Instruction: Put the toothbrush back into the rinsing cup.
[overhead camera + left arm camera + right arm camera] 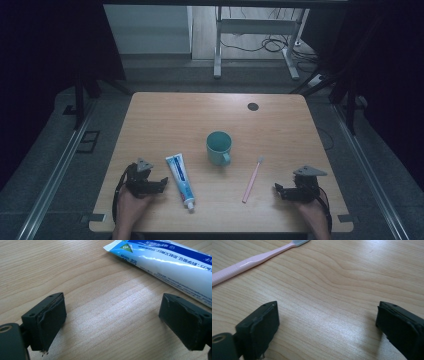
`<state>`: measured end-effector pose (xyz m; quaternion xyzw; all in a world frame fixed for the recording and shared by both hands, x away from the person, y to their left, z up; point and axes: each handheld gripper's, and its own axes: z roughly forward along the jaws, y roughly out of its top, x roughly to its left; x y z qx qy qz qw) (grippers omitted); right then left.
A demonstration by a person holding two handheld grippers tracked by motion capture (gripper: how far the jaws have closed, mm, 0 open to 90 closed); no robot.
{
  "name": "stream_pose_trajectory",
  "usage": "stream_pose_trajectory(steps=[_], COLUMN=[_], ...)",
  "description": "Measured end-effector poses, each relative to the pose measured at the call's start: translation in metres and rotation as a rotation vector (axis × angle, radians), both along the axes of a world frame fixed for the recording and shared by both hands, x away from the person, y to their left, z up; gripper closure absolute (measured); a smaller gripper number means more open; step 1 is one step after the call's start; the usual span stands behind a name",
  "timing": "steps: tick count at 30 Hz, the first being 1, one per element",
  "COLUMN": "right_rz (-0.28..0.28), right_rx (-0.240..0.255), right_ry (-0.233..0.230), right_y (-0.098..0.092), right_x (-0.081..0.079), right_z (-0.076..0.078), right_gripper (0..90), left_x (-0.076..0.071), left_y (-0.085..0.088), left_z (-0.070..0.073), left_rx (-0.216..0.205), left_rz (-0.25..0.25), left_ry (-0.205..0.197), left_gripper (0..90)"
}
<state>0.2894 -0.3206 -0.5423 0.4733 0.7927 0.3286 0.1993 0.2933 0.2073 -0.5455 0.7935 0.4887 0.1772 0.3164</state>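
- My left gripper (161, 184) rests low on the wooden table (165, 115) at the near left, jaws spread wide with nothing but bare wood between them. It is released and holds nothing.
- My right gripper (278, 190) sits at the near right, jaws equally wide apart and empty, also released.
- The toothpaste tube (180, 179) lies flat just beside the left gripper, cap end toward me, crimped end pointing away.
- The pink toothbrush (252, 178) lies flat near the right gripper, head away from me, handle end closest. The teal mug (219, 147) stands upright between and beyond the two, apart from both.
- As I judge it, the step in hand is the first reach: left toward the tube, right toward the brush. Neither has made contact yet.
- To do it well, I would swing the left jaws across the tube's width near its middle, where it is flat and firm enough not to squeeze paste out.
- For the brush, I would straddle the handle square-on and come down low, since it is thin and could skid on the wood.
- The left gripper view shows the tube (170, 263) lying past the right-hand jaw, not between the two, and its blue print, too small to read from above.
- The right gripper view shows the brush (252, 261) well off to the left, so that hand needs to turn.
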Motion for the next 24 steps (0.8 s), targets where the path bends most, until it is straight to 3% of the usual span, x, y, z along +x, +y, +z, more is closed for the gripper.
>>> stream_pose_trajectory(steps=[21,24], right_rz=[-0.002,0.002], right_rx=[-0.005,-0.003], right_ry=[0.007,0.007], right_y=[0.0022,0.0028], right_x=[0.0001,0.0001], right_z=[-0.0003,0.0006], right_gripper=[0.8,4.4], left_x=[0.0016,0.0019], left_y=[-0.0011,-0.0011], left_z=[-0.0004,-0.0005], left_rx=[0.002,0.003], left_rz=[-0.018,-0.021], left_ry=[0.009,0.010], left_gripper=[3.0,2.6])
